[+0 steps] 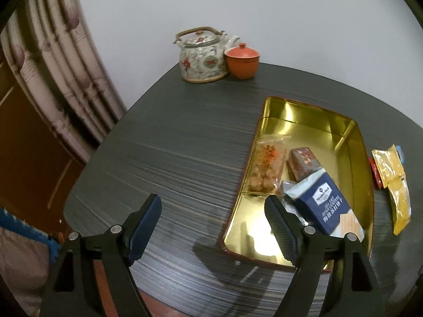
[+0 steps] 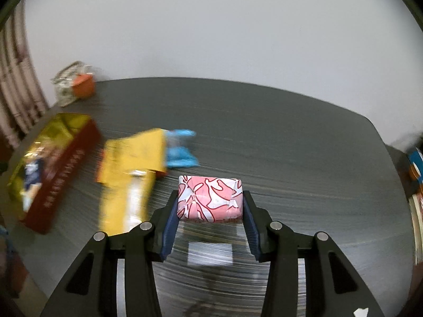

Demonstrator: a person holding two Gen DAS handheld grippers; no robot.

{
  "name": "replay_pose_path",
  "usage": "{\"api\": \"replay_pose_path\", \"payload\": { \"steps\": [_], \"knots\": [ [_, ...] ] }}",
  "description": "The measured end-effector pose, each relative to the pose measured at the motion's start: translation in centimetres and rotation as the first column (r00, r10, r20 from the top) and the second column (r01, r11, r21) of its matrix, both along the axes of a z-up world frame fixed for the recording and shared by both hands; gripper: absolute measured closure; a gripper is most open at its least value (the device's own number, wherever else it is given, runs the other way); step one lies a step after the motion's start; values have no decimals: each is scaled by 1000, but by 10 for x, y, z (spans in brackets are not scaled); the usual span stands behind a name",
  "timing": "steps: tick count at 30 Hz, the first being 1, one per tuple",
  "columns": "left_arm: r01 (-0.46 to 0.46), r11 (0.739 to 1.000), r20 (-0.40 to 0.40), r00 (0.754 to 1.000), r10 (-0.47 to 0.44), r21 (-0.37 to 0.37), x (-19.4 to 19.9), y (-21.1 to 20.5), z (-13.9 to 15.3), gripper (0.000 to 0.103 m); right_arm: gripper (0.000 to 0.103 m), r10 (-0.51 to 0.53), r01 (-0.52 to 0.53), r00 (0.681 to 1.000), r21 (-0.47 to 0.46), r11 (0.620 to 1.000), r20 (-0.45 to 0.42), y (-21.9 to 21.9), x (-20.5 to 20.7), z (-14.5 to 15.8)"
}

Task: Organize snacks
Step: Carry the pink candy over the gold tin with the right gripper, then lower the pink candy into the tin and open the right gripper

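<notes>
tin [image 1: 354, 142]: glossy gold metal inside
surface [image 1: 171, 145]: matt, streaked grey grain
teapot [image 1: 203, 55]: glazed ceramic
pink packet [image 2: 210, 198]: shiny printed wrapper
gripper pads [image 1: 280, 227]: ribbed, matt

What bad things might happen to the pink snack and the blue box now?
1. The right tool pinches the pink wrapped snack only by its side edges, lifted off the table, so it could slip out and fall.
2. The navy snack box lies tilted across other snacks in the gold tin; adding the pink one may leave the pile uneven.
3. The open left tool hangs beside the tin and could nudge it.
</notes>
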State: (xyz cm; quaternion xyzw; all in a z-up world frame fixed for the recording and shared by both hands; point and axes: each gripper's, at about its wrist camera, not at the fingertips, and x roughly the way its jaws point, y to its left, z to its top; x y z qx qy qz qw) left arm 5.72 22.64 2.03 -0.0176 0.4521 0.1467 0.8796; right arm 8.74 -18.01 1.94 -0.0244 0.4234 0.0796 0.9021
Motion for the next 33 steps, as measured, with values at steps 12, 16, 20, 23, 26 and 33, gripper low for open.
{"api": "replay_pose_path", "payload": {
  "steps": [12, 16, 20, 23, 26, 33],
  "knots": [
    [-104, 994, -8, 995, 103, -18, -2, 23, -2, 22, 62, 281, -281, 960, 73, 957, 10, 153, -2, 15],
    [-123, 992, -17, 992, 123, -23, -1, 27, -4, 22, 62, 342, -341, 940, 73, 937, 3, 198, 6, 7],
    [-135, 990, -31, 990, 134, -25, 0, 29, -6, 22, 62, 369, -368, 929, 64, 928, -11, 220, 8, 1],
    [-139, 990, -31, 990, 138, -22, 0, 29, -7, 22, 62, 377, -376, 926, 56, 925, -23, 234, 14, -6],
    [-144, 989, -35, 989, 143, -21, 1, 29, -8, 22, 62, 380, -378, 924, 51, 924, -34, 241, 20, -11],
    [-142, 990, -34, 989, 141, -28, 1, 31, -7, 22, 62, 372, -370, 927, 36, 928, -52, 253, 29, -18]
  ]
}}
